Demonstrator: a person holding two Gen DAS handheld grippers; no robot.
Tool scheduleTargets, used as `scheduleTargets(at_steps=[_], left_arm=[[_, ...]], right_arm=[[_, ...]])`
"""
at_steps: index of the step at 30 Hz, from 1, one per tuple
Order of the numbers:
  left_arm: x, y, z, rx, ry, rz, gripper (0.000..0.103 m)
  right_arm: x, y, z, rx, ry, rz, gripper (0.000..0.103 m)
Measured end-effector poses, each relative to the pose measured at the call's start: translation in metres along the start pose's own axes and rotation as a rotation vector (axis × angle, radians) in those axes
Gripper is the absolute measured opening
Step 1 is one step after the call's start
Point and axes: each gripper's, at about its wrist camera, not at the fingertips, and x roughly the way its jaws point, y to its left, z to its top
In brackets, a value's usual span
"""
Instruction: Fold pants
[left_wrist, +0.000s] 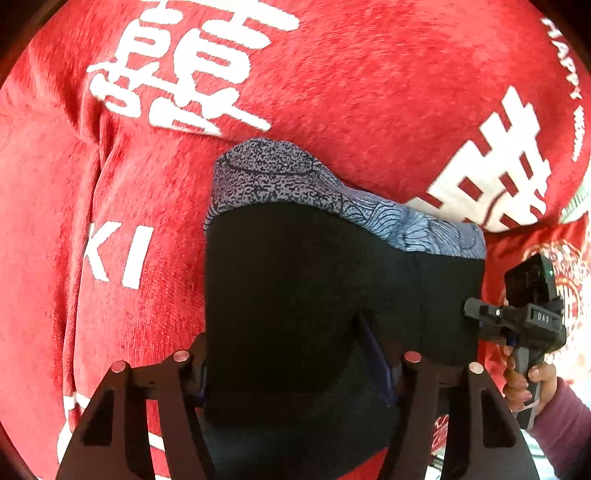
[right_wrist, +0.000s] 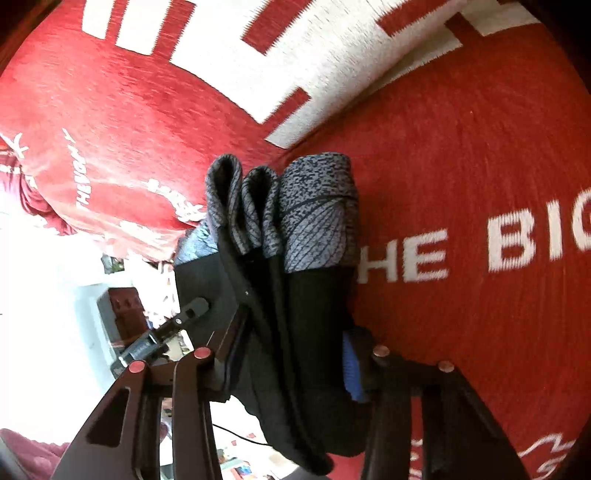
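The pants (left_wrist: 314, 288) are black with a grey speckled, patterned band (left_wrist: 280, 177) at the far end. They hang folded over, lifted above a red blanket (left_wrist: 351, 92). My left gripper (left_wrist: 299, 365) is shut on the black cloth, which fills the space between its fingers. In the left wrist view the right gripper (left_wrist: 476, 314) holds the pants' right edge, with a hand on its handle. In the right wrist view the pants (right_wrist: 303, 314) hang in several bunched folds with grey ends (right_wrist: 317, 206), and my right gripper (right_wrist: 291, 354) is shut on them. The left gripper (right_wrist: 192, 310) shows at left, touching the cloth.
The red blanket (right_wrist: 461, 147) with large white characters and lettering covers the surface below. At the lower left of the right wrist view a bright white area (right_wrist: 44, 332) with a dark red box (right_wrist: 125, 314) and a cable lies beyond the blanket's edge.
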Motion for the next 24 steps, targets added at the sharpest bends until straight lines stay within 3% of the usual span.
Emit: scheduleTargets(at_steps=[8,14,24], left_arm=[[-0.041,-0.010,-0.004,0.093,-0.006,-0.028,0.065],[-0.078,0.000,-0.036,0.115,0.015,-0.040,0.065],[-0.086,0.032,-0.090,0.112,0.056,0.017,0.066]], right_arm=[[-0.017,0.018,-0.031,0.004,-0.031,0.036,0.047],[-0.024,0.027,-0.072,0.034,-0.045,0.069,0.047],[0.010,0.030,-0.137,0.071,-0.024,0.072,0.047]])
